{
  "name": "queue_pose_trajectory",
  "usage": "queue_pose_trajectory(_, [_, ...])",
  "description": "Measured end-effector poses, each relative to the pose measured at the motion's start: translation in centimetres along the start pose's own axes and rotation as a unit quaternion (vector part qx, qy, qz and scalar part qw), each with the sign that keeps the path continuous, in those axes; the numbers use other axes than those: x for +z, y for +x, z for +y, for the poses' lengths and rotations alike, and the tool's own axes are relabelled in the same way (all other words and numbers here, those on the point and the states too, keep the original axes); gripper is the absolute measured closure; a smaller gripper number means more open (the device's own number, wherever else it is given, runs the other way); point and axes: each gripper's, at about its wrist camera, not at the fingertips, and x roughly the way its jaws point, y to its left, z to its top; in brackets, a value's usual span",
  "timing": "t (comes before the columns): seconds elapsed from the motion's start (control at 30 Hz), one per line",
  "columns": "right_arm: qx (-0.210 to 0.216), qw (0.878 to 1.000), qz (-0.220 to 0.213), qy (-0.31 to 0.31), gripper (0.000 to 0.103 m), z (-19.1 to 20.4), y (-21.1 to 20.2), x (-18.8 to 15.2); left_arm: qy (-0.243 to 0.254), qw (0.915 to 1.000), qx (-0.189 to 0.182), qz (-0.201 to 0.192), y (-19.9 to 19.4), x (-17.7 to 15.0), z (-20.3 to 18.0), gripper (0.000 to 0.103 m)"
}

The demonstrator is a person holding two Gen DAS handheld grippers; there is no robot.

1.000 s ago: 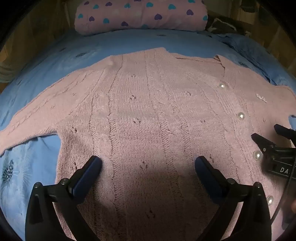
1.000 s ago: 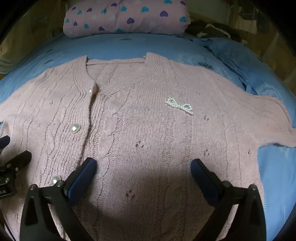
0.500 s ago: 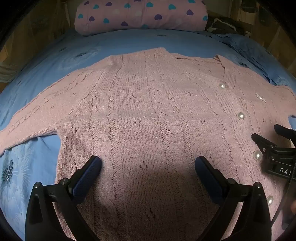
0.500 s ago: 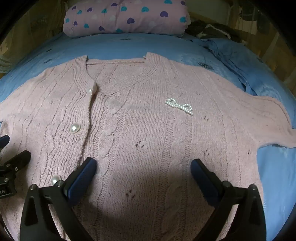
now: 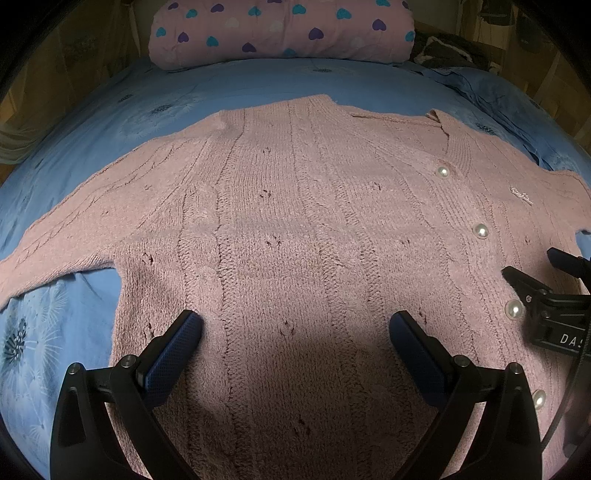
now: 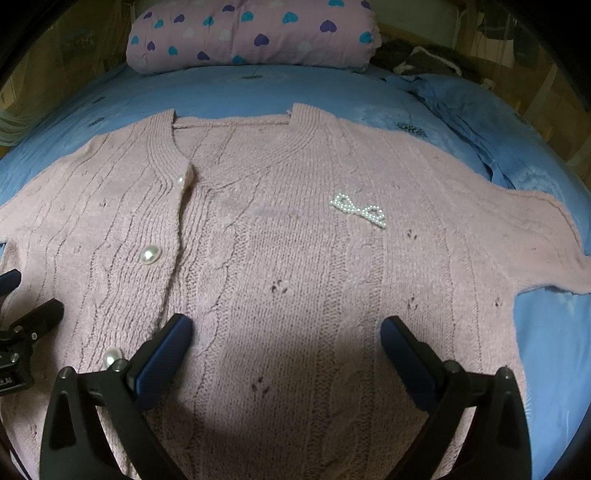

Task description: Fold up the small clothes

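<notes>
A pink knitted cardigan (image 5: 295,229) (image 6: 295,258) lies spread flat, front up, on a blue bedsheet (image 5: 129,107). It has pearl buttons (image 5: 481,231) down the front and a pearl bow (image 6: 357,209) on the chest. My left gripper (image 5: 295,325) hovers open over the cardigan's left half, nothing between its blue pads. My right gripper (image 6: 286,328) hovers open over the right half, also empty. Each gripper shows at the edge of the other's view: the right one (image 5: 532,273), the left one (image 6: 31,295). Both sleeves reach out sideways.
A pink pillow with heart print (image 5: 280,33) (image 6: 251,33) lies at the head of the bed. A crumpled blue cloth (image 6: 476,122) and dark clothes (image 6: 424,59) sit at the back right. Wooden furniture (image 6: 565,118) borders the bed on the right.
</notes>
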Motion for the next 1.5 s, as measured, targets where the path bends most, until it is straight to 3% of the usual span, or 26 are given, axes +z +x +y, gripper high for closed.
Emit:
queue_pose_trajectory(1.27, [-0.004,1.0,0.005,0.004,0.0,0.13,0.01,-0.01,0.002,1.0,0.004,0.004,0.45,0.15,-0.22,0.014])
queue_pose_trajectory(1.5, [-0.003,1.0,0.003,0.004,0.0,0.15,0.01,-0.04,-0.009,0.9999,-0.014,-0.001,0.37,0.02,0.43,0.014])
